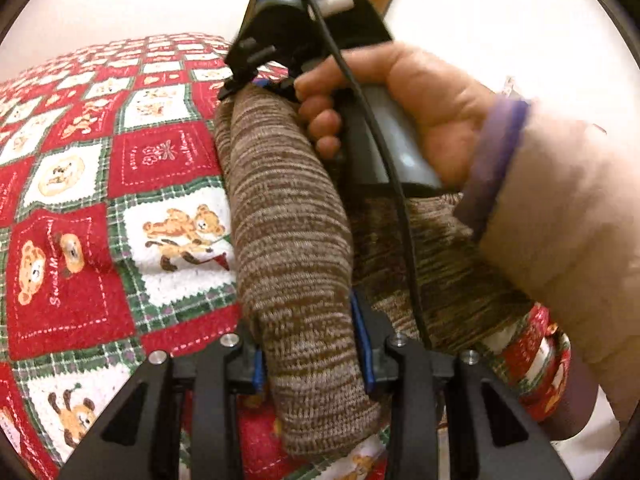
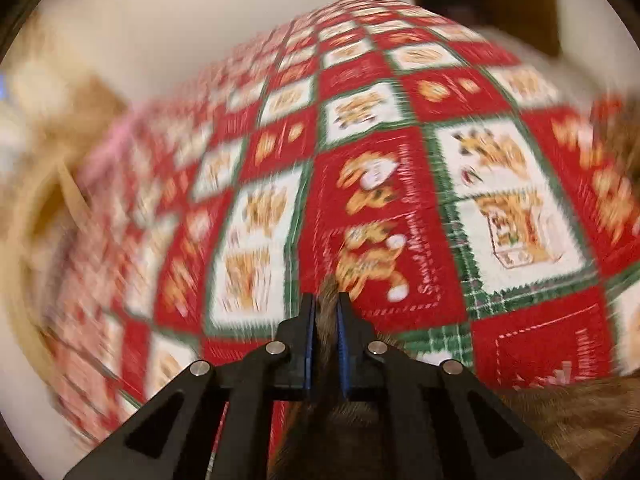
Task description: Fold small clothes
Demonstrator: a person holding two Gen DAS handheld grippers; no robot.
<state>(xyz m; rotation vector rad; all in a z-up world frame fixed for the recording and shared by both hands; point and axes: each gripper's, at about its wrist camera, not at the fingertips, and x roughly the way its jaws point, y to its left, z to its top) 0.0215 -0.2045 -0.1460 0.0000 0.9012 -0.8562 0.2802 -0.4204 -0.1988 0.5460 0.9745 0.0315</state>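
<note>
We find the brown knitted garment [image 1: 292, 240] clamped between our left gripper [image 1: 316, 364] fingers, stretching to our right gripper [image 2: 326, 308], whose nearly closed fingers pinch its far edge above the teddy-bear patchwork cloth [image 1: 72, 200].

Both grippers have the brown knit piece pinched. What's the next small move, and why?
Probably carry the right gripper toward the left gripper and lay its end down. The brown-and-cream marled knit garment hangs stretched between them above the red, white and green teddy-bear quilt, each pinching an end, so bringing the ends together would fold it. The right wrist view is motion-blurred; go slowly.
</note>
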